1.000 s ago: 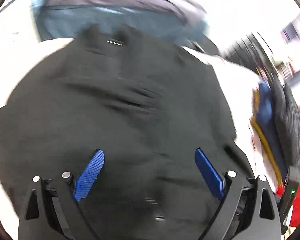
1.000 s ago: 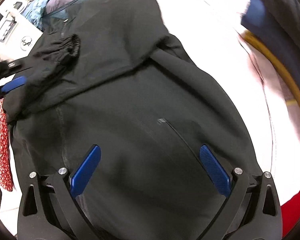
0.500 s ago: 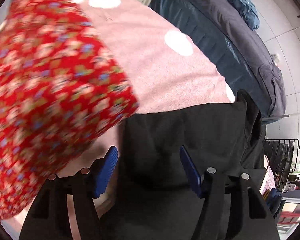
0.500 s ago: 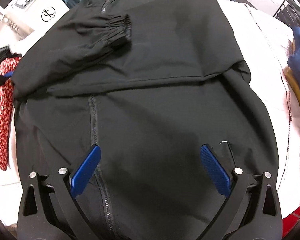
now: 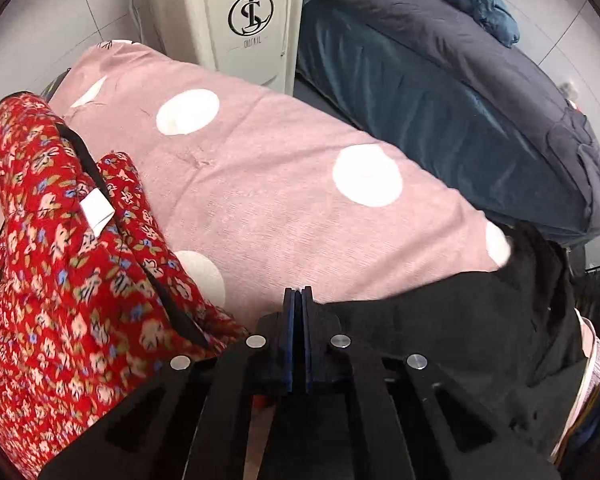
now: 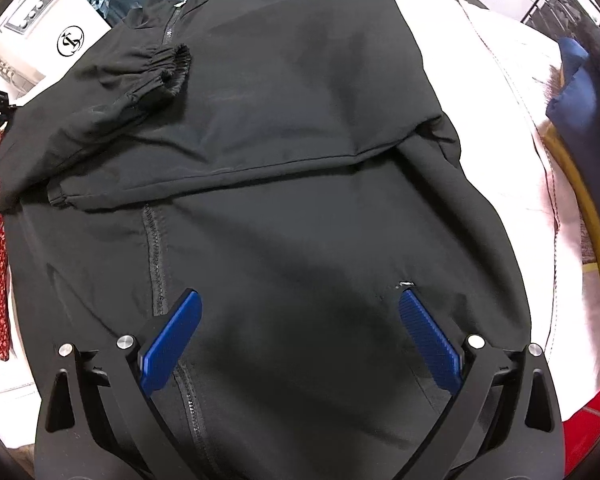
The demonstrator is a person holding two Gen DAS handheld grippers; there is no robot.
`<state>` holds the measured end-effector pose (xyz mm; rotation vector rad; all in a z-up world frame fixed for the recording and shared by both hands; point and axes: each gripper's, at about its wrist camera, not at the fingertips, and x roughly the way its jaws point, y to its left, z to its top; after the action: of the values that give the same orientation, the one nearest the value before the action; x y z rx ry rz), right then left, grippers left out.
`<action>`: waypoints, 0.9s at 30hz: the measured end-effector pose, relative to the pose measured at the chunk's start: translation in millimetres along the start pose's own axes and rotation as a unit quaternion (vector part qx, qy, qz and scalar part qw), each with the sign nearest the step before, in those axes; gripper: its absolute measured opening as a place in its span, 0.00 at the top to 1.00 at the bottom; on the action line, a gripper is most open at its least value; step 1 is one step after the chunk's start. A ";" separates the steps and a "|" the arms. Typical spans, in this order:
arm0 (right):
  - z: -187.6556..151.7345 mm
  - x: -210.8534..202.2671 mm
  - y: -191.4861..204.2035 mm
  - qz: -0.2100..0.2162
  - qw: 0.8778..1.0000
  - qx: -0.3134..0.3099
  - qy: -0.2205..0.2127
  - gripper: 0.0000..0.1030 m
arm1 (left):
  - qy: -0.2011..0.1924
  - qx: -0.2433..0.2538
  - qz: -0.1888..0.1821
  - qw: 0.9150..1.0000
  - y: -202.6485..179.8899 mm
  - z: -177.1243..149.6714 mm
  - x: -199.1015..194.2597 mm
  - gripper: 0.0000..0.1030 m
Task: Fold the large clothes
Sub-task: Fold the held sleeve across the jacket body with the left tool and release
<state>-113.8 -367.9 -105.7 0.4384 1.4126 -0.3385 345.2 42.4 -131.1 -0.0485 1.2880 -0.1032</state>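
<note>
One black jacket (image 6: 300, 168) lies spread on a white-covered surface (image 6: 496, 112), and two grippers work over it. Nearest in the right wrist view, the right gripper (image 6: 300, 332) hangs above the lower front of the jacket with its jaws spread wide and nothing between them. Past them the zipper (image 6: 155, 256) runs up the cloth, then a fold line crosses the body, and one sleeve with a gathered cuff (image 6: 171, 66) lies folded across the chest.

The left wrist view shows what the right cannot: the left gripper (image 5: 297, 300), jaws just closed and now pressed together at the jacket's edge; whether cloth is pinched between them I cannot tell. Only a corner of the jacket shows there. A red floral garment (image 5: 71, 280) crowds that gripper on one side. Beyond lies a pink cloth with white dots (image 5: 267, 184), then a white appliance with a round logo (image 5: 247, 20) and a dark blue quilt (image 5: 440, 100).
</note>
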 end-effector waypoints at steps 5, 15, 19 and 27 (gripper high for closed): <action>-0.5 -4.8 12.8 0.007 1.000 -0.030 -0.007 0.05 | -0.031 0.016 -0.030 0.999 -5.8 -14.6 -21.9 0.38; 77.8 -12.6 86.5 0.061 0.991 -0.099 -0.071 0.05 | -0.077 0.097 -0.054 0.991 -31.2 -133.0 -69.5 0.13; 107.6 -3.7 130.4 0.073 0.982 -0.150 -0.084 0.05 | -0.003 0.120 -0.041 0.992 -45.2 -173.4 -32.2 0.13; 129.1 90.1 125.2 0.022 0.989 -0.141 0.028 0.05 | 0.021 0.203 0.002 0.979 -96.9 -200.4 1.7 0.11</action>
<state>70.1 -318.3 -170.5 0.2489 1.4773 -0.0884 148.5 -49.8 -179.5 0.3085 1.2873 -0.3633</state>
